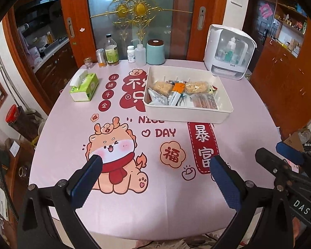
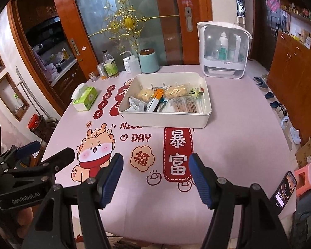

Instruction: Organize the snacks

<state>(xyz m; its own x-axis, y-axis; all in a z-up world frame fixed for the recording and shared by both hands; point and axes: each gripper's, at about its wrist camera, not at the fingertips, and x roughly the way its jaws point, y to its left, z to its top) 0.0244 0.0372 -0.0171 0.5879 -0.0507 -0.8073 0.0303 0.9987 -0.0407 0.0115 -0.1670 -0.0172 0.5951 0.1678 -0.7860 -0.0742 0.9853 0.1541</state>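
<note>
While both grippers hang over the near edge of the pink printed tablecloth (image 1: 248, 128), neither touches anything. At far left lies a green tissue box (image 1: 84, 86); behind it, along the far edge, stand a small glass jar (image 1: 87, 62), a metal can (image 1: 101, 57), a green-labelled bottle (image 1: 111, 50), a white pill bottle (image 1: 131, 53), a squeeze bottle (image 1: 140, 56) and a teal canister (image 1: 155, 51). The left gripper (image 1: 155, 164) has its 2 fingers spread wide with only cloth between them. Right of centre, in the far half, sits the white tray (image 1: 186, 115), holding the snacks (image 1: 182, 95), a mixed heap of wrapped packets. The right gripper (image 2: 155, 161) likewise shows spread fingers, empty. A white dome-fronted cabinet (image 2: 224, 47) stands at far right; a phone (image 2: 285, 188) lies at the near right edge.
</note>
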